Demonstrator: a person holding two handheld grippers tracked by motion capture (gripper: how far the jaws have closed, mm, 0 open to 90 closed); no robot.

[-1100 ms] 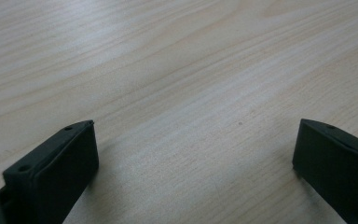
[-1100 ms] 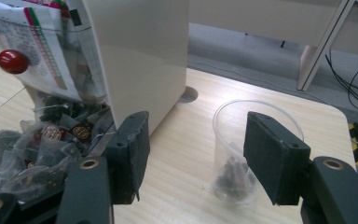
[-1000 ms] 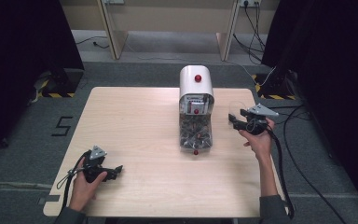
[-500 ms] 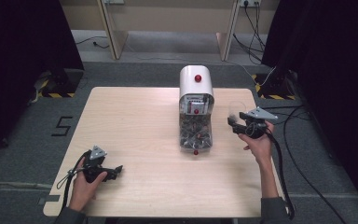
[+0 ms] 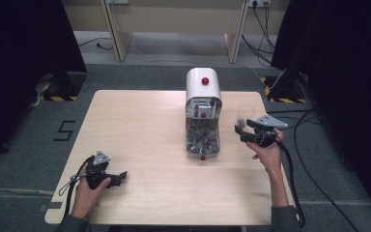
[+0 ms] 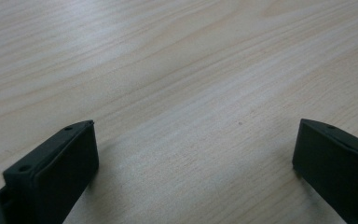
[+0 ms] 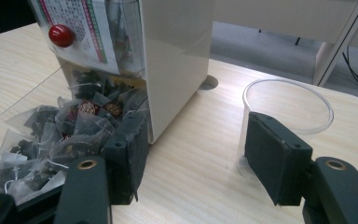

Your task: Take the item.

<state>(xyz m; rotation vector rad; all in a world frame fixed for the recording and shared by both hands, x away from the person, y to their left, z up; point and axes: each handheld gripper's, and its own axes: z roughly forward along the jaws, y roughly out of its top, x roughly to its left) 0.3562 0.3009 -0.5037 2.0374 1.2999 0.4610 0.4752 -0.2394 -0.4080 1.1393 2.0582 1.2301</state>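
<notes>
A white dispenser (image 5: pixel 204 92) with a red knob (image 7: pixel 61 35) stands at the middle of the table. A clear tray of tea bags (image 5: pixel 202 137) lies at its foot. To its right stands an upright clear plastic cup (image 5: pixel 245 112), which looks empty. My right gripper (image 5: pixel 240 134) is open just in front of the cup and points toward the dispenser. In the right gripper view, its gap (image 7: pixel 193 126) holds only bare table. One jaw is by the tea bags (image 7: pixel 70 126), the other in front of the cup (image 7: pixel 286 95). My left gripper (image 5: pixel 121 177) rests open near the front left corner, over bare wood (image 6: pixel 196 135).
The wooden table (image 5: pixel 140 125) has free room across its left half and front. Cables (image 5: pixel 294 159) trail off the right edge onto the grey floor. Dark curtains and wooden frame legs (image 5: pixel 113 34) stand behind the table.
My right gripper has drifted a little toward the near side of the table, away from the cup. The left gripper has not moved.
</notes>
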